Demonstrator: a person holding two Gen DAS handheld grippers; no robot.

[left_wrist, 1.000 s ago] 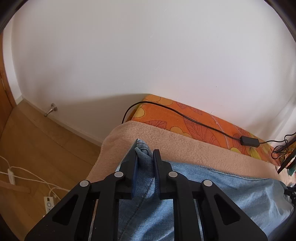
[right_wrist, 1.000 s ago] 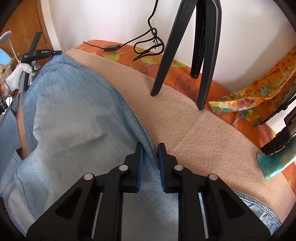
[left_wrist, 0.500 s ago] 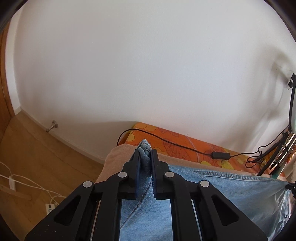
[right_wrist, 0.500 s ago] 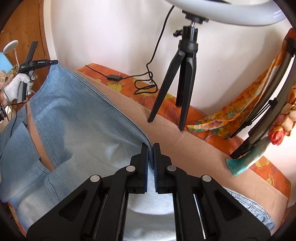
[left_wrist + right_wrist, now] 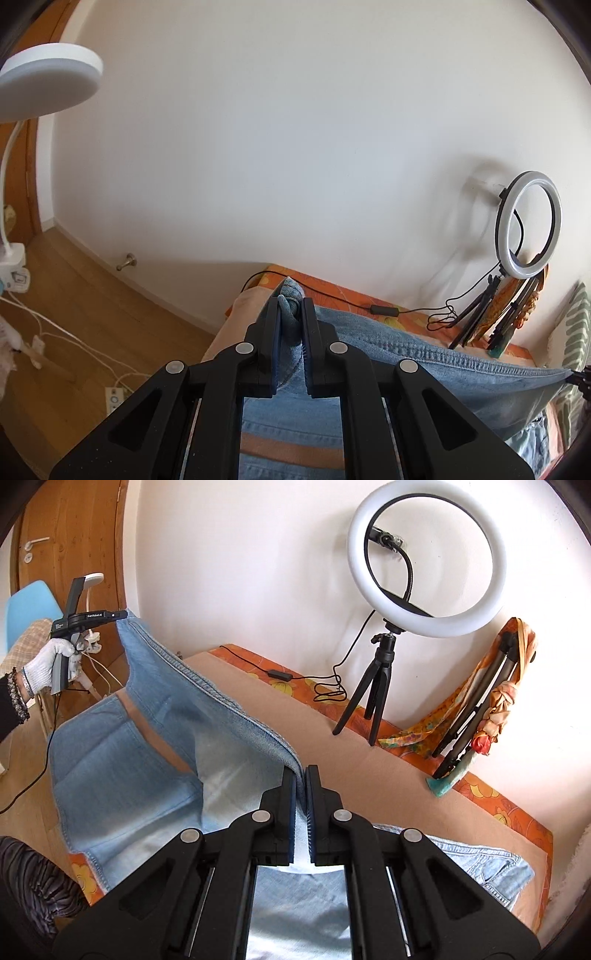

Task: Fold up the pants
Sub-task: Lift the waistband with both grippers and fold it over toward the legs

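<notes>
Light blue denim pants (image 5: 192,738) hang stretched between my two grippers, lifted above the beige blanket (image 5: 332,738). My left gripper (image 5: 290,306) is shut on a bunched corner of the pants (image 5: 406,354); it also shows in the right wrist view (image 5: 122,614), held high at the left by a gloved hand. My right gripper (image 5: 301,775) is shut on the seam edge of the pants. The lower part of the pants droops onto the bed.
A ring light on a black tripod (image 5: 424,561) stands on the bed by the white wall, its cable (image 5: 295,675) running along the orange sheet (image 5: 498,797). A folded tripod with a scarf (image 5: 491,694) leans at right. A white lamp (image 5: 44,77), wooden floor and cables lie left.
Both grippers have risen, lifting the pants' edge off the blanket so the denim now hangs taut between them. Both views tilted upward, showing more wall and the ring light.
</notes>
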